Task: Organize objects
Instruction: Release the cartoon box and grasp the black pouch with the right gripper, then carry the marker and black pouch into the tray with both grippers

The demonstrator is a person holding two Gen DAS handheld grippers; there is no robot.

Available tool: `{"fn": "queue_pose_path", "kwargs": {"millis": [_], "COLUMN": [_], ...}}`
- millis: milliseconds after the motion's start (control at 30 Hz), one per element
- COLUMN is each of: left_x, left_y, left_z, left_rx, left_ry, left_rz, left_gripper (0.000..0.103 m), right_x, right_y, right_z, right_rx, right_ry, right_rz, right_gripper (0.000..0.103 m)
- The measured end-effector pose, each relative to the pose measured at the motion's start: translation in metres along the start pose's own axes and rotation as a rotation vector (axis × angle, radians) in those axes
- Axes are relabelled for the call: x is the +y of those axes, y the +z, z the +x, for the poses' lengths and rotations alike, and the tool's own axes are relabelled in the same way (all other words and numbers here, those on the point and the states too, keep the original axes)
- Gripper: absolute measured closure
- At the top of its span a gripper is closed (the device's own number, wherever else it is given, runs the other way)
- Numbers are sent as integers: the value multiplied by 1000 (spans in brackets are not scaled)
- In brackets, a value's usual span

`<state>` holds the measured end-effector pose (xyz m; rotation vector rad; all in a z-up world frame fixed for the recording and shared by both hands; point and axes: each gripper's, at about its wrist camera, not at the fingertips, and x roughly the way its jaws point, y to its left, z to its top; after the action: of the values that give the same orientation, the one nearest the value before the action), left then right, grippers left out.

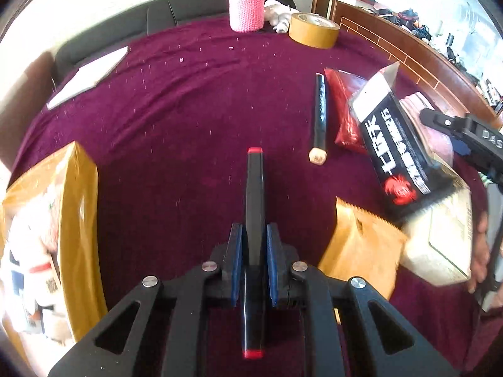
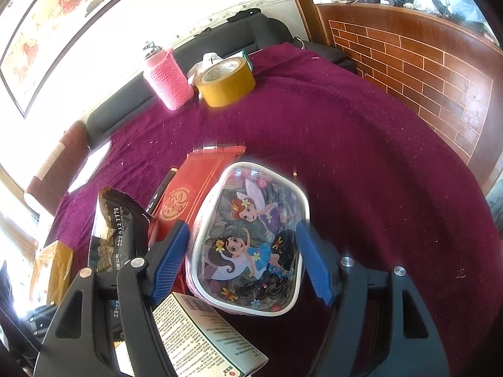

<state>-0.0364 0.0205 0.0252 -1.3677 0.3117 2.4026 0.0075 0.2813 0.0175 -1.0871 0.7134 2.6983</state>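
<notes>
A maroon cloth [image 1: 176,100] covered the desk, and everything sat on it. Taking the fairy pouch [image 2: 251,238] as the marker: it lay flat between the right gripper [image 2: 245,260] jaws, which stood wide apart on either side of it without touching. A red packet [image 2: 195,188] lay just left of the pouch, partly under it, with a black snack bag [image 2: 116,229] further left and a printed box [image 2: 201,339] at the pouch's near-left corner. Well beyond the pouch stood a pink knitted holder [image 2: 168,78], and just right of that a roll of yellow tape [image 2: 226,84].

Well left of the pouch, the left gripper [image 1: 254,251] had its jaws narrow, clamped on a black marker [image 1: 254,207] with red ends. A second marker [image 1: 320,116], black with a pale end, lay loose left of the red packet.
</notes>
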Motion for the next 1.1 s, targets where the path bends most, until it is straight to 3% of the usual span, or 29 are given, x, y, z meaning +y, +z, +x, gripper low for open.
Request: {"fn": "queue_pose_path", "kwargs": {"millis": [100,167,300,367,533,700,733,767,800,867,1100], "left_x": [-8,-1,16,26,49,81,87,94,102,123,194], "left_y": [-5,-9,-21,-27,-50,-75,-81,-89,-95,-109,-151], "left_z": [-3,-9,-48,-70,-112,-135,-140,-145,-149,-157,-166], "left_rx": [-40,-56,-144,-188,-262,-295,-301,-309,-317,-328,-333], "left_ry": [33,-15,-62,-86,-132,-152,-148,-136,-123,-104,-6], "left_rz": [27,-16,-75,-96,-134,-199,-212,-229,-245,-285,-438], "left_gripper": [92,92,92,92,92,91,91,91,91,91,91], "right_x": [-2,-5,-4,7,74,120,121,121,120,117,114], "right_y": [1,1,3,4,9,-1,-7,-12,-16,-19,-15], "right_z": [-1,-5,-39,-52,-31,28,34,42,45,36,-5], "right_rx": [1,-10,-172,-186,24,226,243,264,271,247,183], "right_ry": [5,12,-15,29,84,-34,-60,-74,-88,-85,7], "right_rz": [10,40,55,35,-155,-299,-314,-323,-327,-324,-262], "right_gripper": [34,34,34,33,33,33,36,51,65,71,73]}}
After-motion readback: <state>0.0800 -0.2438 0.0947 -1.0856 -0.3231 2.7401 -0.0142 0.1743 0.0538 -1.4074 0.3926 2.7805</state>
